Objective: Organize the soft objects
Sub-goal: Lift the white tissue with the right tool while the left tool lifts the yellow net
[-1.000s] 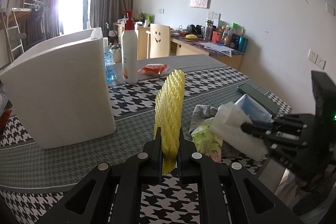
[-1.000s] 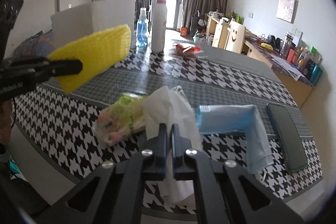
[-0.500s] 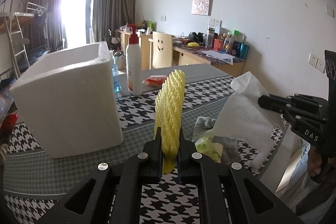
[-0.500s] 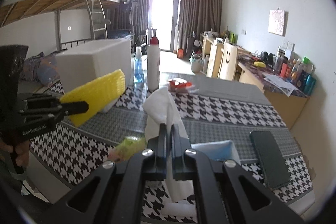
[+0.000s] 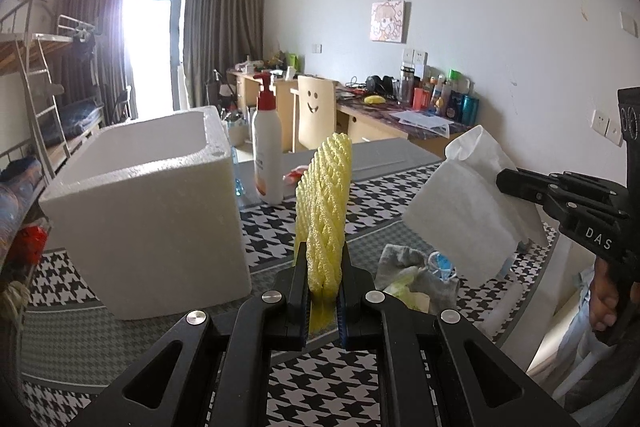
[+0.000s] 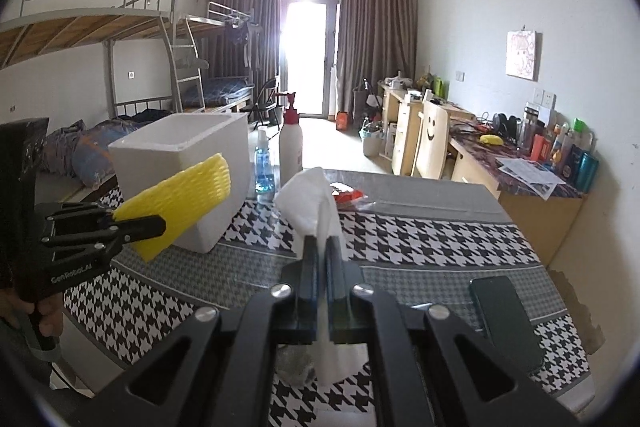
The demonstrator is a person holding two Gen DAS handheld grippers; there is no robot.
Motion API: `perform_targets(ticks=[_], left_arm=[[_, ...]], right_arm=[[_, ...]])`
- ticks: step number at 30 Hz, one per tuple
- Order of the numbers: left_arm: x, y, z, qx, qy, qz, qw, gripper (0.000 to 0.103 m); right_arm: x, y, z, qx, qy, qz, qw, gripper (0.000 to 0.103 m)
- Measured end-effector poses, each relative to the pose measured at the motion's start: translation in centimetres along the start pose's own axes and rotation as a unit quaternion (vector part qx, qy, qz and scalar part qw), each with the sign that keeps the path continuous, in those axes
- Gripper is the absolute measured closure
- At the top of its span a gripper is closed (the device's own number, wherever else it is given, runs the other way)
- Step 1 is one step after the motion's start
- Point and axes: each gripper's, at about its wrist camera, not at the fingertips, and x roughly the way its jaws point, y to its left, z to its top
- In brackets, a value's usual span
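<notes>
Both grippers are mid-carry: the left gripper [image 5: 324,291] pinches a yellow foam mesh sleeve [image 5: 325,203] standing upright above its jaws, while the right gripper [image 6: 323,259] clamps a crumpled white tissue [image 6: 316,199]. Next, each load likely goes forward and left into the open white styrofoam box [image 5: 152,203] beyond.

White tissue [image 6: 316,203] between clamped right gripper [image 6: 323,259] fingers [image 6: 310,267] — above houndstooth table [image 6: 420,239].

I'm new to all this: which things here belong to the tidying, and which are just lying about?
Part of the job: yellow foam net, white tissue, grey cloth, white foam box.
Lying about: lotion bottle, blue spray bottle, phone.
</notes>
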Motion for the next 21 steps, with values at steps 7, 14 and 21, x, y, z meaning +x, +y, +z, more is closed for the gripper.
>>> perform_targets(ticks=[7, 14, 21], left_arm=[[-0.4, 0.2, 0.5, 0.004, -0.007, 0.004, 1.0000, 0.092], [-0.8, 0.2, 1.2, 0.012, -0.017, 0.006, 0.9998, 0.092], [-1.2, 0.1, 2.1, 0.018, -0.028, 0.010, 0.9994, 0.092]], right_arm=[[0.1, -0.2, 0.6, 0.009, -0.006, 0.001, 1.000, 0.097], [-0.3, -0.2, 1.7, 0.005, -0.019, 0.004, 1.000, 0.097], [-0.3, -0.3, 2.3, 0.006, -0.027, 0.005, 1.000, 0.097]])
